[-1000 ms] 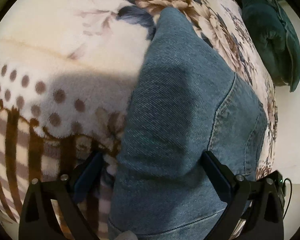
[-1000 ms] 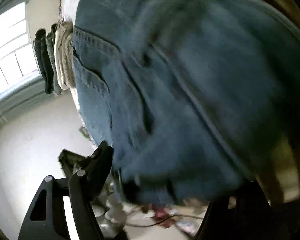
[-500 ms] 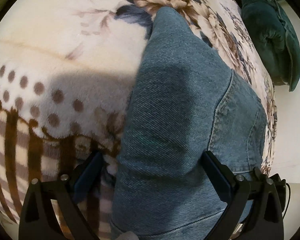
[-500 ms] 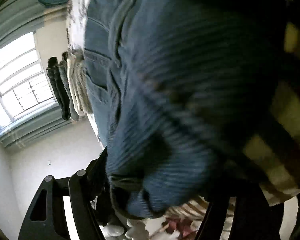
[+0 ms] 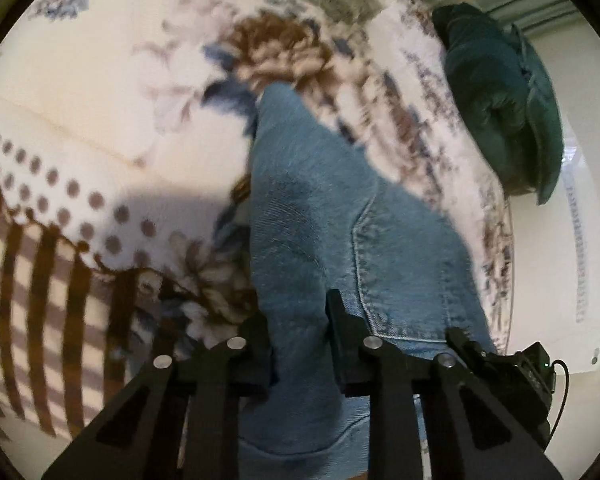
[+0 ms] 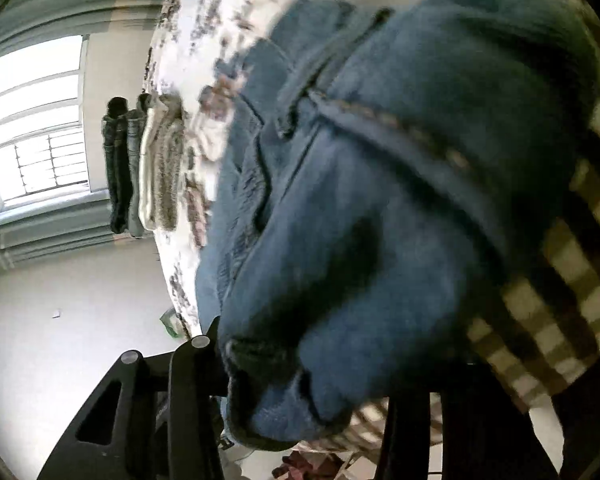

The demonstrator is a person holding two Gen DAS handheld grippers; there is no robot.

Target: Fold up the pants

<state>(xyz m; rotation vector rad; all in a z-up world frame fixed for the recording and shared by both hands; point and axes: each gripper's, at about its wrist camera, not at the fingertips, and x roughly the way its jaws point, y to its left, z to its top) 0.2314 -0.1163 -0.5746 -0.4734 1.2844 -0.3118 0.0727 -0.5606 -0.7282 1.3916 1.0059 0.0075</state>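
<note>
Blue denim pants [image 5: 320, 216] lie on a floral blanket [image 5: 112, 92] on a bed, one end running away from me. My left gripper [image 5: 298, 344] is shut on a fold of the denim near the back pocket seam. In the right wrist view the pants [image 6: 380, 208] fill the frame, bunched and blurred. My right gripper [image 6: 304, 396] has denim between its fingers and is closed on the bunched edge; its right finger is mostly hidden behind cloth.
A dark green cushion [image 5: 504, 120] lies at the far right of the bed. The blanket's brown striped border [image 5: 32, 288] hangs at the left. Folded clothes [image 6: 148, 168] are stacked at the bed's edge, with a window [image 6: 32, 128] beyond and pale floor [image 6: 60, 340] below.
My left gripper has closed from wide open onto the denim. The right gripper has drawn in on the bunched pants and the view has swung; both views are blurred by motion.
</note>
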